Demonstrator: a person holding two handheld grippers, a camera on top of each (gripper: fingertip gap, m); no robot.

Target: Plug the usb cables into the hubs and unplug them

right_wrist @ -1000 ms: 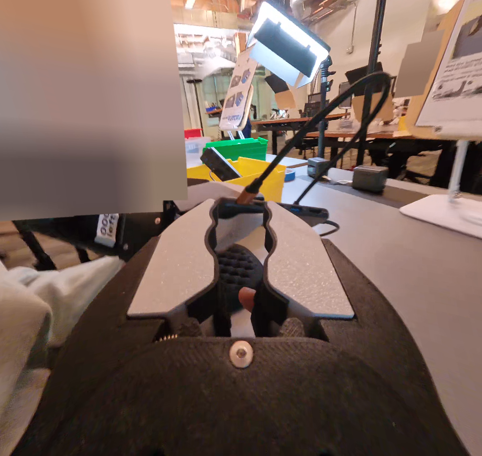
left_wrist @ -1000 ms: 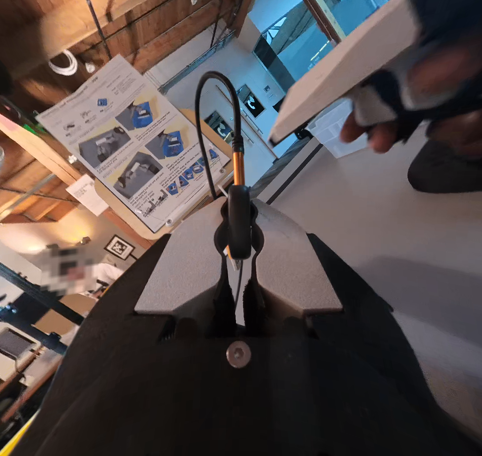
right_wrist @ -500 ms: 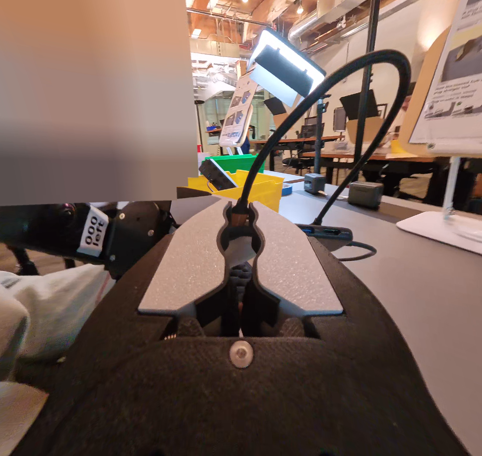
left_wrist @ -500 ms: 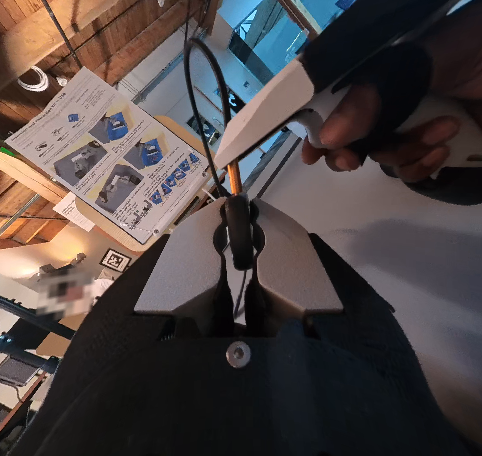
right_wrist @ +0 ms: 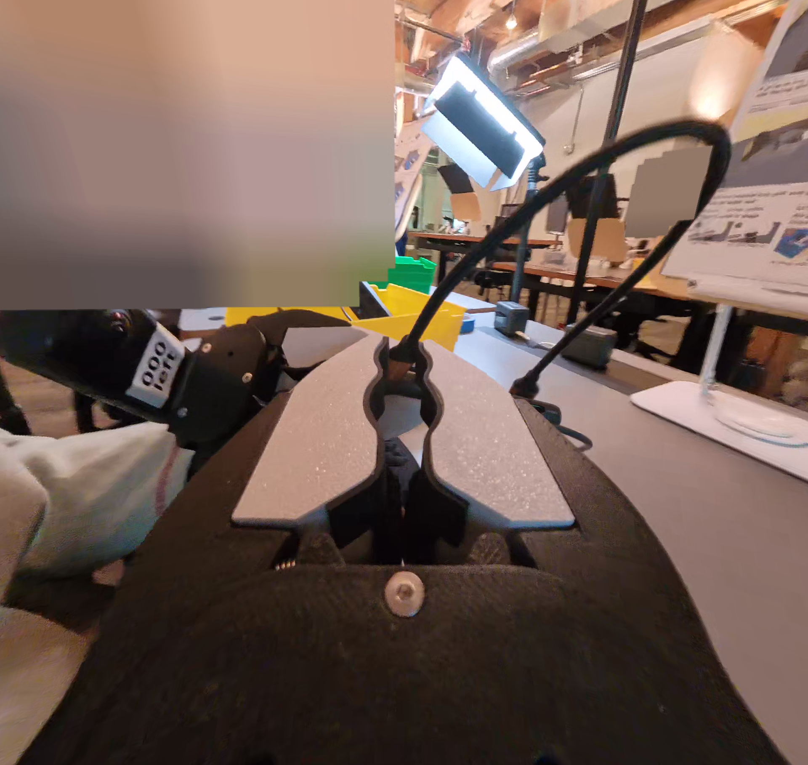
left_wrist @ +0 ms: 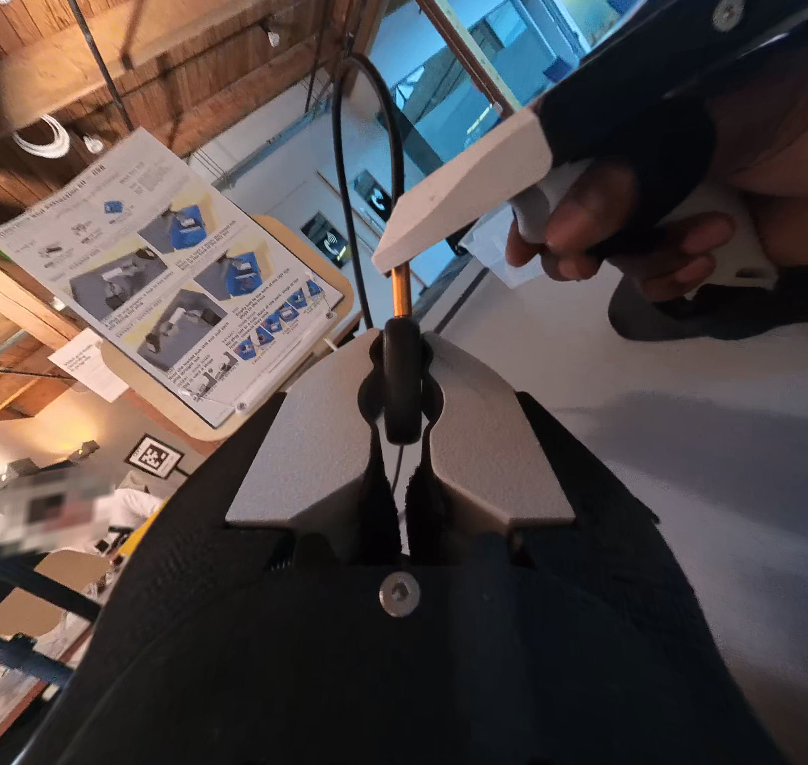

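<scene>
USB cable (left_wrist: 350,184) loops from a black plug (left_wrist: 401,387) clenched in the left tongs (left_wrist: 401,350), its orange collar (left_wrist: 400,291) running up under the right tongs (right_wrist: 402,361), which are closed on the cable's neck, above the grey table (right_wrist: 699,503). A second black connector (right_wrist: 524,383) sits low near a dark hub (right_wrist: 548,411) on the table. Clean separation likely calls for a straight pull along the plug's axis, without twisting. A gloved hand (left_wrist: 621,219) squeezes the right tool's trigger; the left tool (right_wrist: 131,363) comes in level from the side.
</scene>
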